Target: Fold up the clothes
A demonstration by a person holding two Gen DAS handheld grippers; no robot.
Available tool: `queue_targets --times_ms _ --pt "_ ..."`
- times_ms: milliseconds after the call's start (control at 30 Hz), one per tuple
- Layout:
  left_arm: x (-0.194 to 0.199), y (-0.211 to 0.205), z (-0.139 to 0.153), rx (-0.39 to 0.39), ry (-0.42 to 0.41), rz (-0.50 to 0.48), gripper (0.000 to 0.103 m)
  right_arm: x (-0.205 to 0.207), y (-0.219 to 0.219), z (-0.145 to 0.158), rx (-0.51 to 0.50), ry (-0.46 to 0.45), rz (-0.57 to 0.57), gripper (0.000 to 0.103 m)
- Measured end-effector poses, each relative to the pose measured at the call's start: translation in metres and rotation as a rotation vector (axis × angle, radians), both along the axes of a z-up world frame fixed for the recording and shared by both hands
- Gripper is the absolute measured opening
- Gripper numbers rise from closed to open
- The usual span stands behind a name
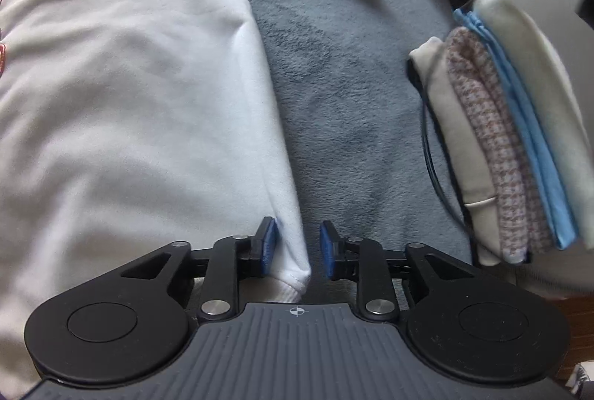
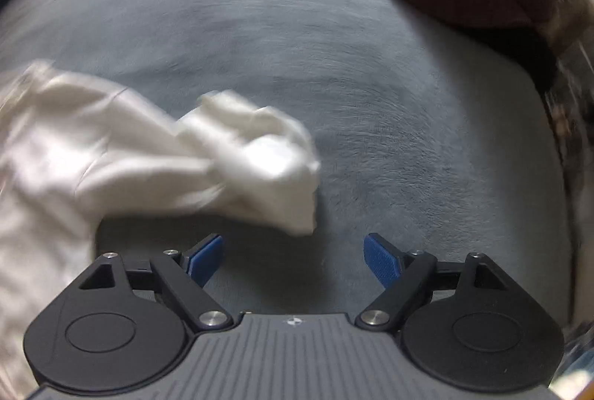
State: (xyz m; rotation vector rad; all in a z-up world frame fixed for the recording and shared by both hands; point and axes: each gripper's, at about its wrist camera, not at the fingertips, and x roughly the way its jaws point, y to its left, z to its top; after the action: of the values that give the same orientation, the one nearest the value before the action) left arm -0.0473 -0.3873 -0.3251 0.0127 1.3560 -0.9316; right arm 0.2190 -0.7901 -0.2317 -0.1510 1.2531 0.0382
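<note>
While our left claw [image 1: 297,247] stands partly spread around the hem corner of the white garment [image 1: 122,95], our right claw [image 2: 293,260] gapes wide over grey blanket [image 2: 408,140], the crumpled sleeve [image 2: 256,162] just beyond. Farther right lies a folded stack [image 1: 512,140].

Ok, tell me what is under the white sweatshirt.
The white sweatshirt lies spread on the grey fleece blanket, which shows beside its edge. Whatever else lies beneath it is covered.
</note>
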Motion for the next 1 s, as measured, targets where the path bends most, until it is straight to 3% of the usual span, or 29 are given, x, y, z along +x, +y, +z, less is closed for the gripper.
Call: queue_targets --times_ms 167,233,300,400,500,600,667,733,767,833,867,933,1000 --pt "-0.003 0.005 0.007 -0.050 0.003 0.061 0.030 -0.074 0.044 0.051 -0.025 -0.111 0.161 0.087" --pt "-0.005 0.011 0.012 -0.071 -0.012 0.105 0.033 -0.108 0.055 0.067 0.110 -0.175 0.157 0.086" --pt "-0.009 0.017 0.016 -0.078 -0.018 0.103 0.034 -0.141 0.060 0.067 0.330 -0.162 0.128 0.086" --pt "-0.015 0.025 0.019 -0.081 -0.021 0.075 0.037 -0.182 0.060 0.021 0.614 -0.033 -0.030 0.081" --pt "-0.022 0.033 0.023 -0.083 -0.025 0.047 0.039 -0.220 0.051 -0.047 0.768 0.121 -0.272 0.075" --pt "-0.035 0.042 0.023 -0.076 0.026 -0.002 0.039 -0.247 0.054 -0.092 0.829 0.175 -0.380 0.075" --pt "-0.045 0.054 0.024 -0.059 0.055 -0.027 0.039 -0.253 0.062 -0.108 0.894 0.187 -0.400 0.075" --pt "-0.055 0.068 0.026 -0.035 0.080 -0.034 0.039 -0.244 0.074 -0.120 0.898 0.184 -0.378 0.074" --pt "-0.058 0.077 0.025 -0.016 0.094 -0.031 0.039 -0.243 0.082 -0.126 0.878 0.211 -0.359 0.072" --pt "-0.064 0.101 0.026 0.016 0.121 -0.009 0.039 -0.242 0.096 -0.136 0.837 0.261 -0.323 0.045" --pt "-0.065 0.114 0.027 0.034 0.128 0.014 0.039 -0.250 0.097 -0.134 0.818 0.264 -0.310 0.039" --pt "-0.066 0.147 0.030 0.075 0.137 0.072 0.039 -0.266 0.099 -0.131 0.784 0.271 -0.287 0.036" --pt "-0.066 0.185 0.034 0.133 0.116 0.158 0.039 -0.286 0.089 -0.127 0.822 0.281 -0.313 0.036"
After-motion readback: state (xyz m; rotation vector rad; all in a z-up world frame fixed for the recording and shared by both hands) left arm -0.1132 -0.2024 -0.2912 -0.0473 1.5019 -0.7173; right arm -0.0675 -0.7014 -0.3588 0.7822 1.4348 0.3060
